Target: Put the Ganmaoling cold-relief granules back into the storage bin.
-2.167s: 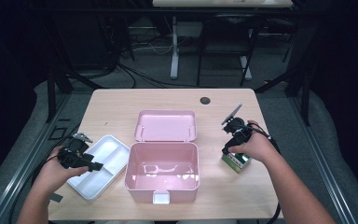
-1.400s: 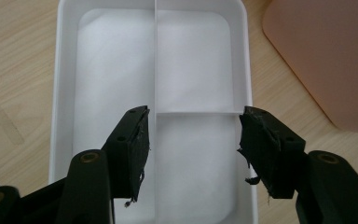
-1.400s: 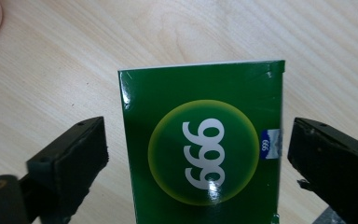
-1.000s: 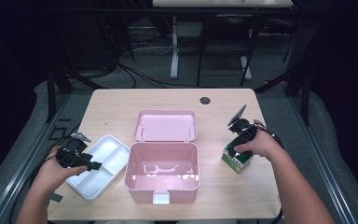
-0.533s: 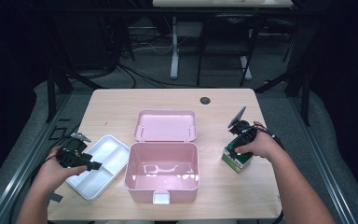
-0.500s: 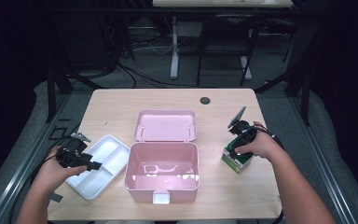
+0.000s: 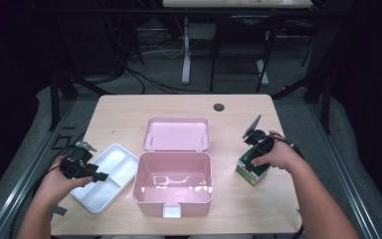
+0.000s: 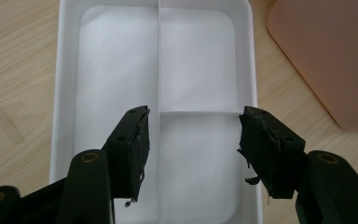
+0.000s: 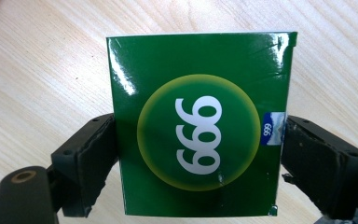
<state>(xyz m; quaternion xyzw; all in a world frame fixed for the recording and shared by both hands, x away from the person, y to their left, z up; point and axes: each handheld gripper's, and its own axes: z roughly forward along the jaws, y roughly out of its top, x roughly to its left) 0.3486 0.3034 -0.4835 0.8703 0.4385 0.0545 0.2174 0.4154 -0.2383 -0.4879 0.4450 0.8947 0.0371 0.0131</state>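
Observation:
A green carton marked 999 [image 9: 196, 93] stands on the wooden table [image 7: 129, 112] at the right, seen in the high view as the green carton [image 7: 251, 172]. My right gripper [image 9: 199, 149] comes down on it from above, its pads pressed against two opposite sides. In the high view the right gripper [image 7: 252, 159] sits on top of the carton under the person's hand. My left gripper [image 8: 193, 128] is open above the white divided tray [image 8: 65, 93], with its jaws straddling the small near compartment. The left gripper [image 7: 98, 175] is at the tray's left edge.
A pink box [image 7: 173, 181] stands open in the middle with its lid [image 7: 176, 133] laid back behind it; the white tray [image 7: 110, 172] lies right beside it. A dark round cable hole [image 7: 219, 107] sits near the table's far edge.
The right hand has shifted slightly right and settled over the green carton. The left hand and the tray have stayed put.

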